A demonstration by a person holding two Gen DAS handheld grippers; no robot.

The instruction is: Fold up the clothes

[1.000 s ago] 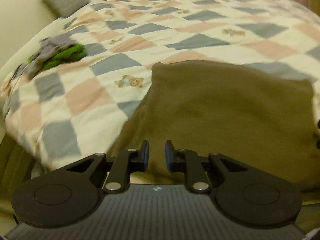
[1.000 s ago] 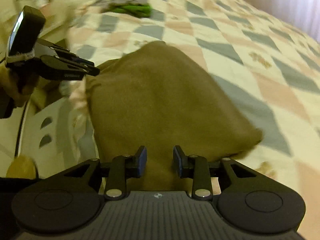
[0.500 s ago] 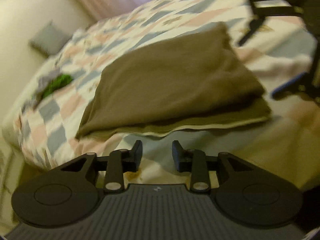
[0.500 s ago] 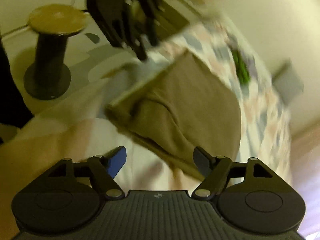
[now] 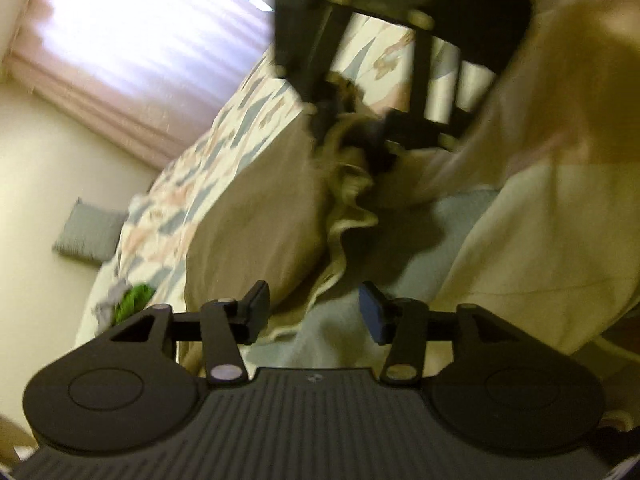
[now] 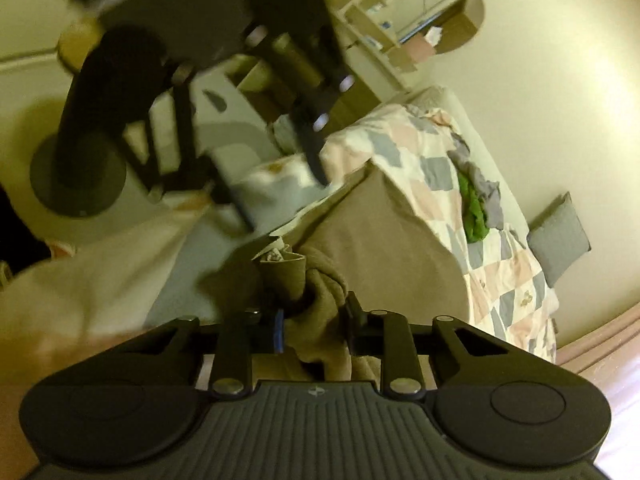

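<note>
R hand-held gripper [image 6: 314,326] closing on bunched edge of brown garment [image 6: 384,248], lower centre. L hand-held gripper [image 5: 314,312] opening, nothing gripped, garment hem just beyond. Garment lies on bed [image 6: 516,280].

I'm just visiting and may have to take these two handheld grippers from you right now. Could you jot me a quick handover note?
Right gripper: jaws closing, bunched edge of the olive-brown garment between the pads.
Left gripper: jaws opening, nothing gripped; the garment's near edge lies just ahead of it.
The garment lies partly folded on the patchwork quilt. A grey and green clothes pile waits further up the bed.
Left to do: probably grip with the left gripper, finish the fold, then the pile.
</note>
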